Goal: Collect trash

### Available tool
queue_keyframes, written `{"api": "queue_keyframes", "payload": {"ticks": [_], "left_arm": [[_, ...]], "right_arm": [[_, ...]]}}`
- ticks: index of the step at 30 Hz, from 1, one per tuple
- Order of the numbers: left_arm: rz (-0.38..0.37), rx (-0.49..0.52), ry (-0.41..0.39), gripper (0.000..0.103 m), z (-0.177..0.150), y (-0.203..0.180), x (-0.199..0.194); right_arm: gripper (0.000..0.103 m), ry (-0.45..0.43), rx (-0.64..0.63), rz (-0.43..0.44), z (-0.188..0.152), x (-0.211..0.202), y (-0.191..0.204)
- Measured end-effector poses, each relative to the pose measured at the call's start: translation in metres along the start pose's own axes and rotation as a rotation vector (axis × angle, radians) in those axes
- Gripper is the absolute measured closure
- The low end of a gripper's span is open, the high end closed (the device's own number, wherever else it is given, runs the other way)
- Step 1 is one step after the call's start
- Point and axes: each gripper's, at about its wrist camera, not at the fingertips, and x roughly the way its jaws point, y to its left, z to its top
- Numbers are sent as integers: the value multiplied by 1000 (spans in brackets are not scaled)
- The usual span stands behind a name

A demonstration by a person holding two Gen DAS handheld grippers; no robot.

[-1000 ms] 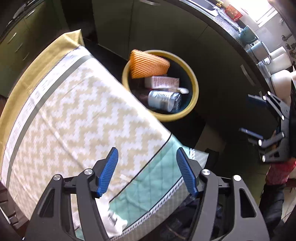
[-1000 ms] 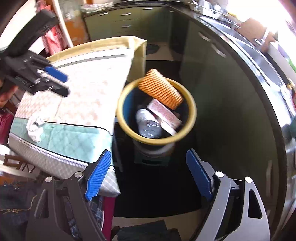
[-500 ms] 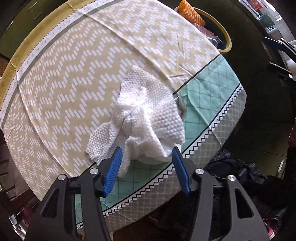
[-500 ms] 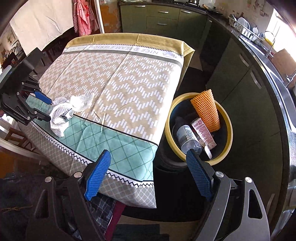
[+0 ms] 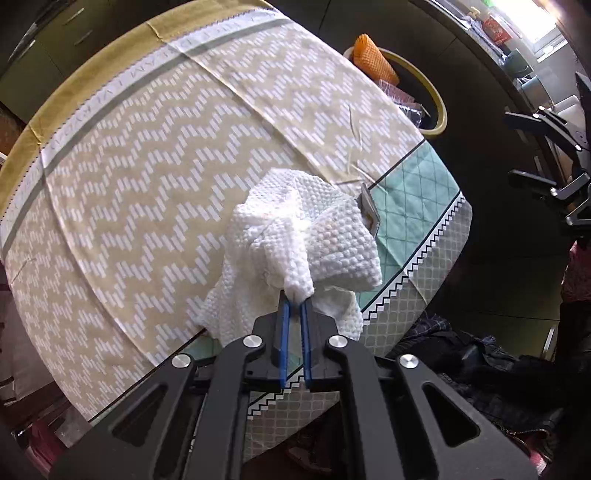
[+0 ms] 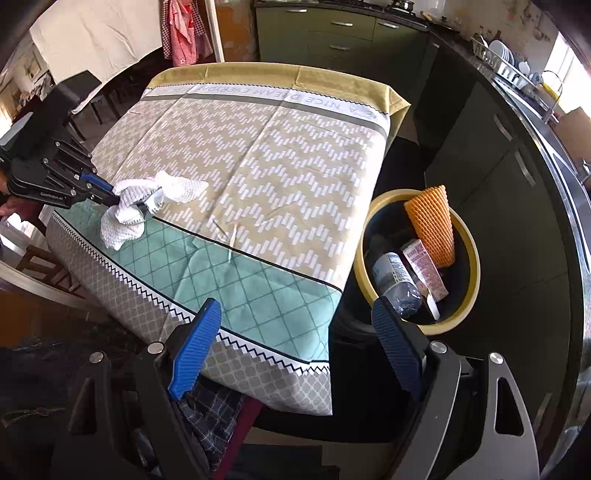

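A crumpled white paper towel [image 5: 295,243] lies on the table's near corner; it also shows in the right wrist view [image 6: 147,201]. My left gripper [image 5: 294,299] is shut on the towel's near edge and shows in the right wrist view [image 6: 107,194] too. A small silvery wrapper [image 5: 369,206] peeks from under the towel. The yellow-rimmed bin [image 6: 469,240] stands on the floor beside the table and holds an orange foam net [image 6: 430,225], a plastic bottle [image 6: 397,284] and a small box [image 6: 424,269]. My right gripper [image 6: 295,343] is open and empty, off the table's near edge.
The table wears a zigzag-patterned cloth [image 6: 258,147] with a teal band [image 6: 251,273]. Thin straw-like scraps [image 6: 231,234] lie near its middle. Dark green cabinets [image 6: 332,33] and a counter [image 6: 554,155] run behind the bin. Clothes [image 5: 480,369] lie below the table's edge.
My left gripper swung from above the bin to the towel and closed on it. The right gripper pulled back from the bin, staying open.
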Motion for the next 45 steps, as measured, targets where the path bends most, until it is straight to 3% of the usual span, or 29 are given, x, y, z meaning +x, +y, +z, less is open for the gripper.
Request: {"api": "queue_keyframes", "payload": {"ticks": [8,10,12,14,16,20,23,24,26,28,34,38,43,45], "left_arm": [[-29,-27,-129,97,0,7,-75],[-8,-38,-128,97,1,8,-78],[-49,-61,-132,96,5,9,-77],[1,-49,-133,96,7,7,-75],[-31,-58,-147,96,6,9,-77],[0,-40,-163,97,7,7,-78],[60,-2,-100,95,4,3,-64],[85,10,-85,91,1,1,-57],[92,42,-51,44,-6,-2,-40],[102,71,-26,36,-15,-5,-24],[205,145,80,40,-44,4,27],[181,123,80,59,-49,20,45],[163,133,75,67,-52,29,59],[160,117,75,86,-53,35,63]], "right_arm": [[20,-7,-99,67,21,14,38],[20,-15,-116,77,25,14,46],[20,-37,-128,89,28,10,52],[20,-44,-130,106,32,8,55],[22,-52,-122,124,35,6,56],[22,-40,-126,123,38,9,58],[22,-25,-132,131,37,14,60],[22,-23,-134,133,36,15,60],[22,-17,-137,140,36,18,61],[22,-12,-138,144,35,21,61],[22,3,-144,149,34,26,61],[22,2,-149,152,35,26,63],[22,19,-159,148,32,29,68],[22,18,-158,146,32,28,67]]}}
